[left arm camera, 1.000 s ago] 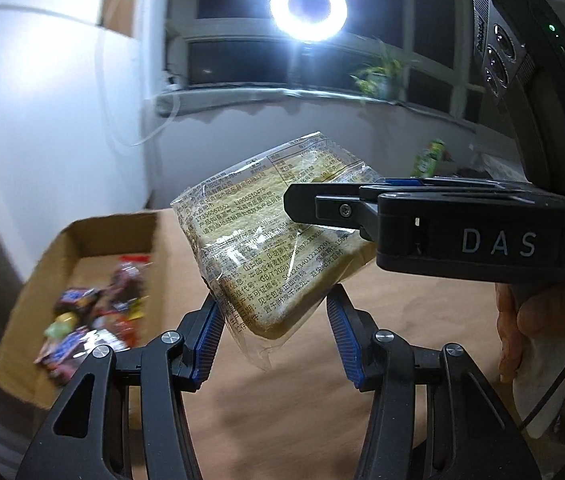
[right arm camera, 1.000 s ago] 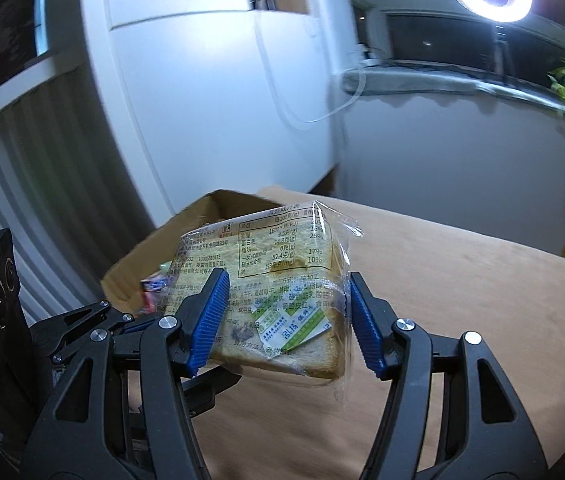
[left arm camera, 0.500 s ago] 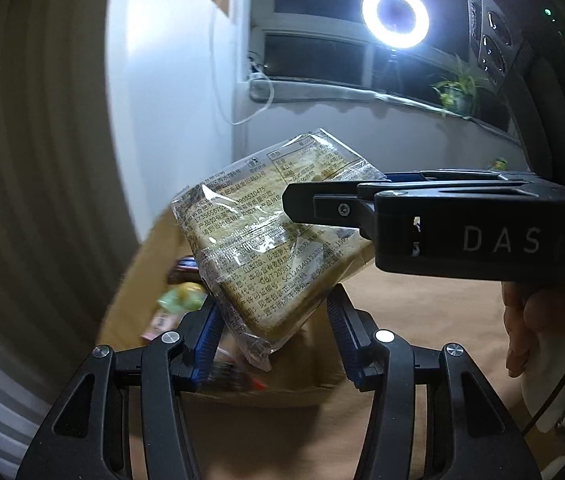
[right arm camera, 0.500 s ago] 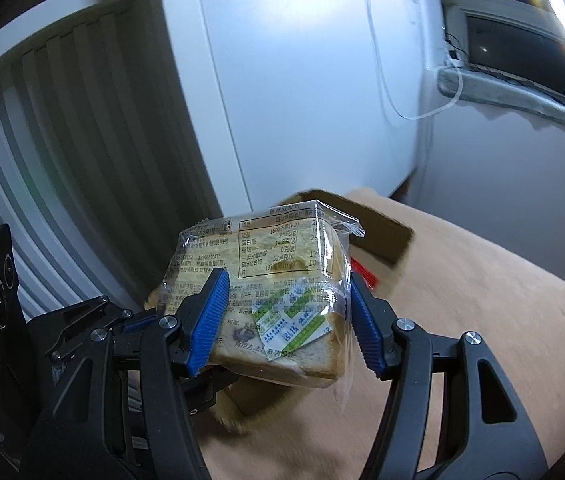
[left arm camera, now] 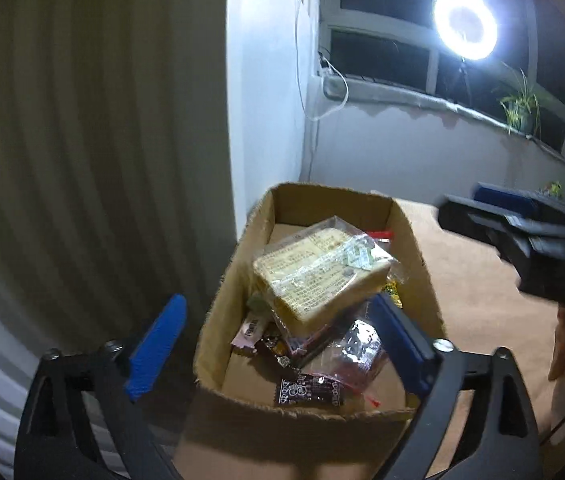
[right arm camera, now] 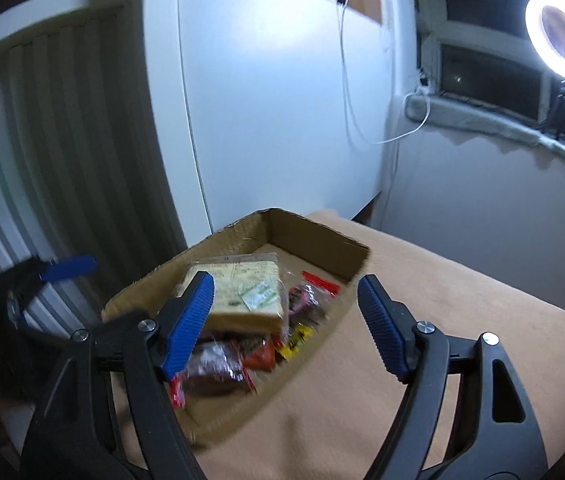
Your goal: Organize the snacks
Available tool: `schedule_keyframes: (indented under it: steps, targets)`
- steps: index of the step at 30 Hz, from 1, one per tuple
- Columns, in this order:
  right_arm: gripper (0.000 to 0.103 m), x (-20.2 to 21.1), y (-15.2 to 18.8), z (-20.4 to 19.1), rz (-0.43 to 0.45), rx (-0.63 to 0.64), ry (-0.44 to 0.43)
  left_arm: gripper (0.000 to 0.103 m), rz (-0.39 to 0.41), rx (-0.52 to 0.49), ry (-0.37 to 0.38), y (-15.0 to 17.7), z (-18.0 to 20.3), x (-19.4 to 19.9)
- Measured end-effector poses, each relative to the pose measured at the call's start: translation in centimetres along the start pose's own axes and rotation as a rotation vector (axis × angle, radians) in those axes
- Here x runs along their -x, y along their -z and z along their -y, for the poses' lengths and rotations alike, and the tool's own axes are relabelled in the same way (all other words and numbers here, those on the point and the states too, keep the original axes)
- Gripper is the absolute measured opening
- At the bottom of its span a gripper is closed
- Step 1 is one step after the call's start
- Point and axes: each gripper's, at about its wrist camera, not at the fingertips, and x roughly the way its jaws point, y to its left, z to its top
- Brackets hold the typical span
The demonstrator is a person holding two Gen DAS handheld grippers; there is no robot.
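Both tongs, left [left arm camera: 278, 344] and right [right arm camera: 286, 320], are gaping empty over the box [left arm camera: 306, 424], bread [left arm camera: 314, 276] lying between them—lift straight clear.

A ring light [left arm camera: 465, 24] is blazing white by the dark window, blowing out its own center and leaving the room dim and bluish. Fisheye bending is curving the walls toward black corners, and motion blur is smearing the cardboard box [right arm camera: 250, 412] in the right wrist view.

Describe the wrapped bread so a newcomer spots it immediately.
Find the open cardboard box on the tan table. The wrapped bread lies on top of the snack pile inside: a pale, thick, square slice in clear printed film, far larger than the small dark and red packets beneath.
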Motion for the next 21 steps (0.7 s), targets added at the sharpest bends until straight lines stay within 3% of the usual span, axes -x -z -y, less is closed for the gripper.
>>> schedule_keyframes:
  steps: [3, 10, 21]
  targets:
    - [0.103, 1.4, 0.5, 0.5, 0.038, 0.011, 0.058, 0.102, 0.041, -0.017, -0.032, -0.4, 1.0, 2.1]
    - [0.103, 5.1, 1.9, 1.3, 0.044, -0.004, 0.150, 0.102, 0.113, -0.037, -0.008, -1.0, 2.2, 6.4]
    - [0.103, 8.7, 3.8, 1.7, 0.058, -0.025, 0.180, 0.103, 0.187, -0.052, 0.010, -2.2, 4.5, 10.3]
